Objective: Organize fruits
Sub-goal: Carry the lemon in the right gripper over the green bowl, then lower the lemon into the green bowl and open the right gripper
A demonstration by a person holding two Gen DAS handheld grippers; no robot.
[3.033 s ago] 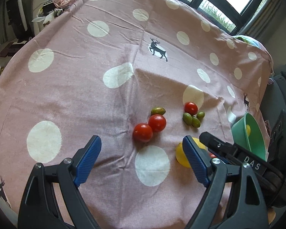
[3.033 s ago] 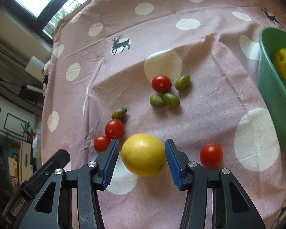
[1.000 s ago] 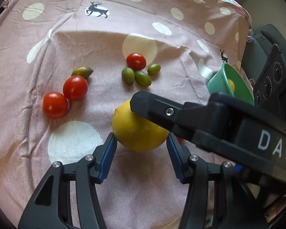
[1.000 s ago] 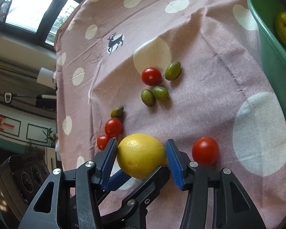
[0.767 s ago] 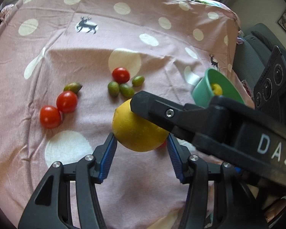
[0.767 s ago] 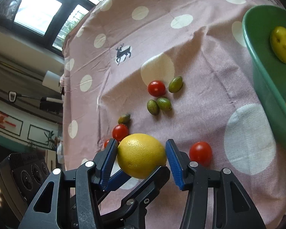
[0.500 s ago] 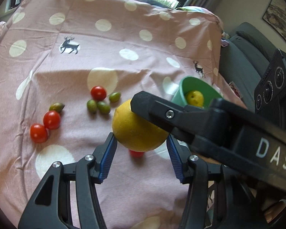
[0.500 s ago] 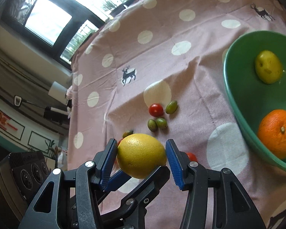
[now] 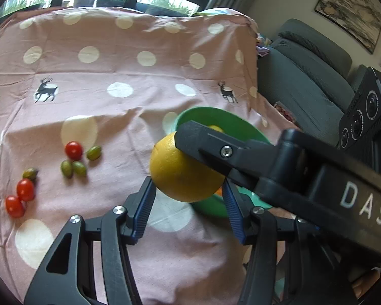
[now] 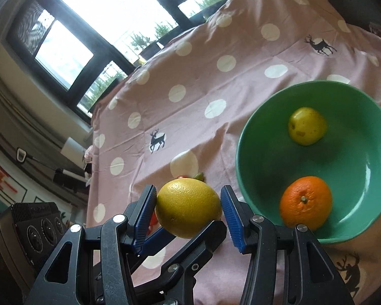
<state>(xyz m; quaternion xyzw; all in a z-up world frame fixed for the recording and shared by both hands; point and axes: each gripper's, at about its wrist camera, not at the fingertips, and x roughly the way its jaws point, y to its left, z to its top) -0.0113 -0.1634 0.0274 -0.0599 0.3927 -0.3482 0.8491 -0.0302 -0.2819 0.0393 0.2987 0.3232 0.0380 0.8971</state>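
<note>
A large yellow citrus fruit (image 9: 180,172) hangs in the air above the pink dotted tablecloth (image 9: 114,76), held from two sides. My left gripper (image 9: 188,194) is shut on it from below, and my right gripper (image 10: 189,203) is shut on the same fruit (image 10: 188,208). The right gripper's black finger (image 9: 216,147) crosses over the fruit in the left wrist view. Just right of the fruit stands the green bowl (image 10: 243,157), holding an orange (image 10: 306,203) and a yellow-green fruit (image 10: 307,125). In the left wrist view the bowl (image 9: 203,111) is mostly hidden.
Three cherry tomatoes (image 9: 73,150) (image 9: 25,190) (image 9: 14,206) and several small green fruits (image 9: 72,168) lie on the cloth to the left. A grey sofa (image 9: 304,76) stands past the table's right edge. Windows (image 10: 101,12) run along the far side.
Both grippers have risen with the yellow fruit and carried it right, from beside the tomatoes to the bowl's near edge. The bowl and its two fruits have come fully into the right wrist view.
</note>
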